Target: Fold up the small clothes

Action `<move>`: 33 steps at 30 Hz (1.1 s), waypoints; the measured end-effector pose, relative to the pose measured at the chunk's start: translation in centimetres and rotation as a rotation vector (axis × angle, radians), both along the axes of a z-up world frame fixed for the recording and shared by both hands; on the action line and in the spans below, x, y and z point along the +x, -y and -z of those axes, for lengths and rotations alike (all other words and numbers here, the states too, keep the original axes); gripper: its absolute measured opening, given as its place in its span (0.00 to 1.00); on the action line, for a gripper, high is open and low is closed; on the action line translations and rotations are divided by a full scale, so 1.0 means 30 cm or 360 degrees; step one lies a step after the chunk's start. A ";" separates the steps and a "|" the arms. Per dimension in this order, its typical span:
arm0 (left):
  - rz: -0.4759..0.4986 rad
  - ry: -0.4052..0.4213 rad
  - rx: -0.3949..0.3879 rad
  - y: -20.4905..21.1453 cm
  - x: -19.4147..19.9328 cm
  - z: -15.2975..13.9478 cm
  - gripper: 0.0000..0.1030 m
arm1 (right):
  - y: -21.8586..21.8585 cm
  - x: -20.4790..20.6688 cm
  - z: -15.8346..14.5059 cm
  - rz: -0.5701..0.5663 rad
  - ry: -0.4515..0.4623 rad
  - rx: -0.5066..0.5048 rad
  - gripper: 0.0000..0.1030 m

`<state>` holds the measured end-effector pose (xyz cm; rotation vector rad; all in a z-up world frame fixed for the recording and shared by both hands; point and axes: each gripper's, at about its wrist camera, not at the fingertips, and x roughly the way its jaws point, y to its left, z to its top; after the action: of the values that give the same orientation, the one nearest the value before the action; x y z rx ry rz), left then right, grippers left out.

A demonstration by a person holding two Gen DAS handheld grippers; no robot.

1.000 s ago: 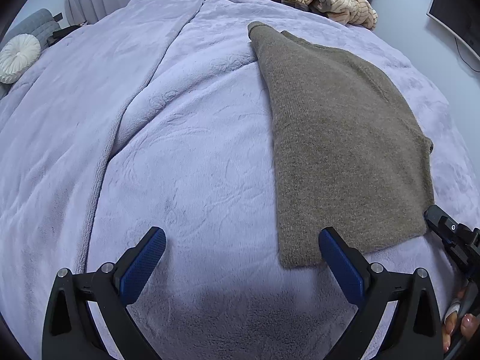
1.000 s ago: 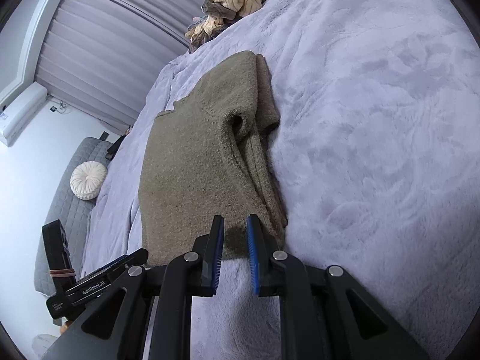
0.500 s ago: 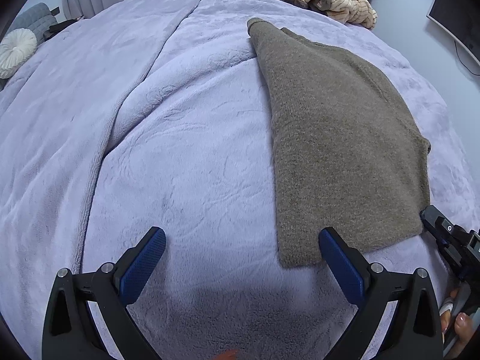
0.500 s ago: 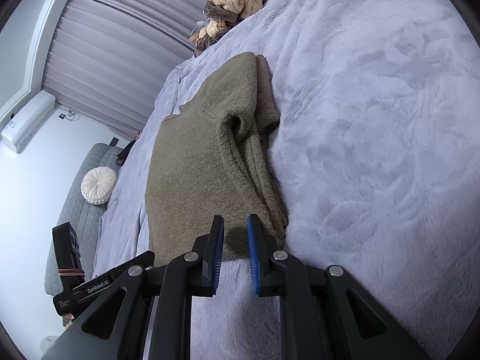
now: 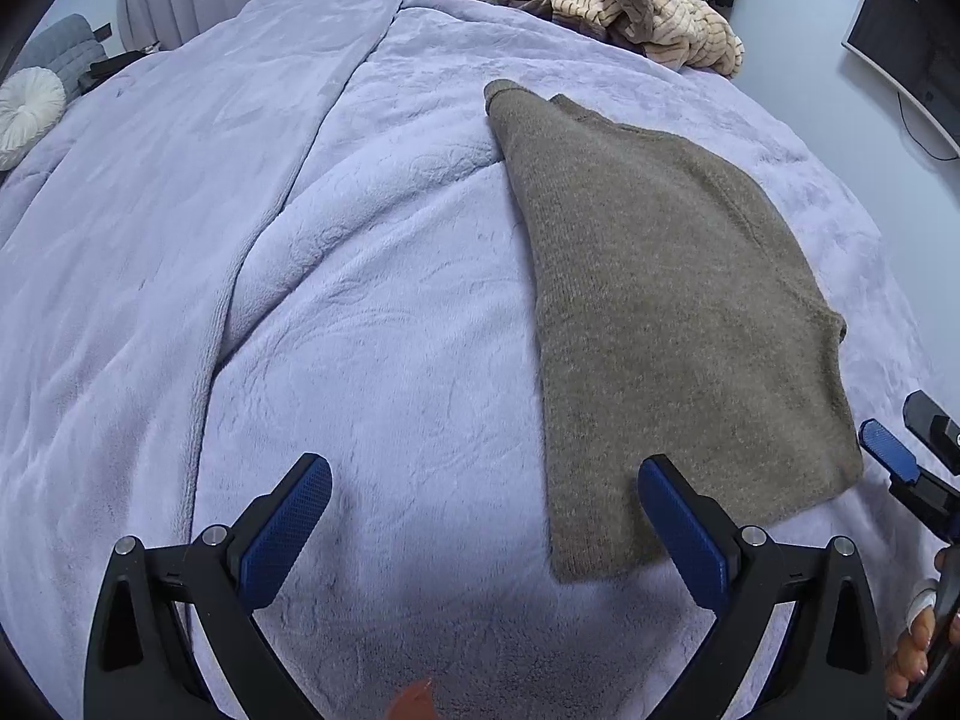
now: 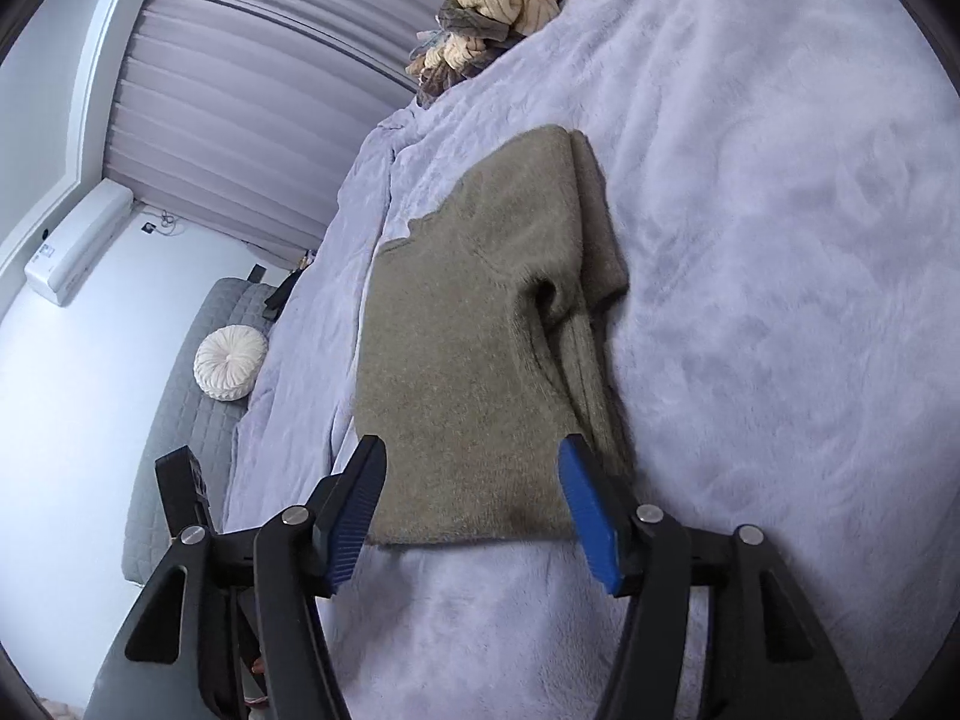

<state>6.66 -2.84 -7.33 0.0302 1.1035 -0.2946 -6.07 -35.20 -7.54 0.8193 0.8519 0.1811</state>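
A taupe knitted sweater (image 5: 666,312) lies folded lengthwise on the lilac blanket (image 5: 360,300), its sleeve tucked along the right side in the right wrist view (image 6: 480,330). My left gripper (image 5: 480,480) hovers open over the blanket just left of the sweater's near hem, nothing between its blue pads. My right gripper (image 6: 471,462) hangs just above the sweater's near hem; its jaws are opening and the pads stand apart from the cloth, holding nothing. One of its blue fingers (image 5: 888,450) shows at the right edge of the left wrist view.
A heap of cream and brown striped clothes (image 5: 636,12) sits at the bed's far end. A grey couch with a round white cushion (image 6: 230,363) stands left of the bed. A monitor (image 5: 900,54) hangs on the right wall. A hand (image 5: 918,642) grips the right tool.
My right gripper's jaws, nearly shut before, have spread wide and it has lifted slightly back from the sweater's hem. The left gripper has stayed open and almost still.
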 end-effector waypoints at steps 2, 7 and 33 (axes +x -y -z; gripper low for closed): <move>-0.0006 -0.0013 -0.0031 0.003 0.039 -0.012 1.00 | 0.017 0.047 -0.043 -0.0006 0.0018 -0.0072 0.64; -0.0045 0.0014 -0.0083 0.020 0.165 -0.044 1.00 | 0.120 0.196 -0.033 0.0122 -0.0083 -0.0100 0.64; -0.0006 -0.0045 -0.0014 0.129 0.300 0.004 1.00 | 0.231 0.343 0.091 0.0088 -0.0267 -0.0048 0.52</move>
<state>15.66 -6.69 -7.46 0.0161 1.1301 -0.2972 4.23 -42.14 -10.26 0.8370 0.9864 0.0512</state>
